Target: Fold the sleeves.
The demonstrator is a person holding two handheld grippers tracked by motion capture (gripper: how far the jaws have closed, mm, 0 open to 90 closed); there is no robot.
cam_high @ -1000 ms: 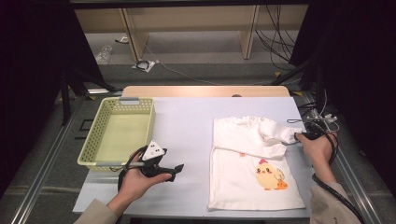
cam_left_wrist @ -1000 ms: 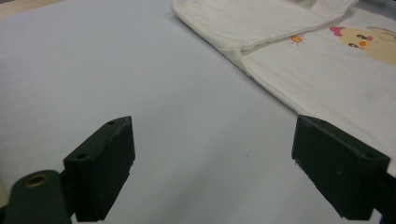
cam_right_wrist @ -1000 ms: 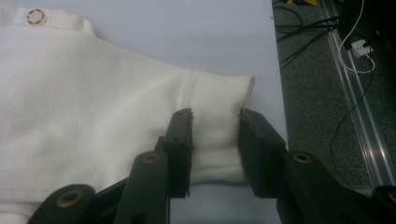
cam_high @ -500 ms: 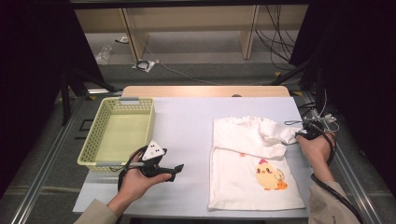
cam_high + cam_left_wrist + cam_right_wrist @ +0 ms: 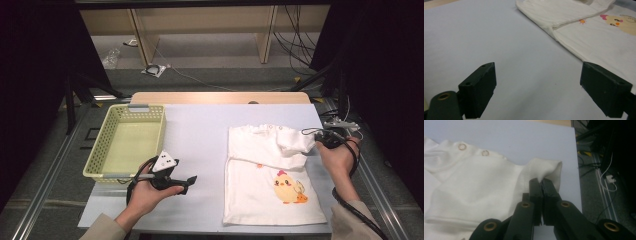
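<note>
A pale grey-white table (image 5: 200, 130) fills the middle of the high view, its wooden edge along the top. Beyond it lies a dim room with a grey floor, wooden shelf legs and loose cables.

There is one cream T-shirt (image 5: 270, 200), one yellow basket (image 5: 107, 145) and two grippers. The T-shirt lies flat at lower right of the frame, a chick print on its front and one sleeve folded across the chest. The basket sits at centre left, well apart from the shirt.

The right gripper (image 5: 541, 182), at the right edge, has just closed and pinches the sleeve cuff (image 5: 549, 170), lifting it slightly. The left gripper (image 5: 187, 181) rests at lower left just beside the basket, its jaws wide with only bare table between them.
</note>
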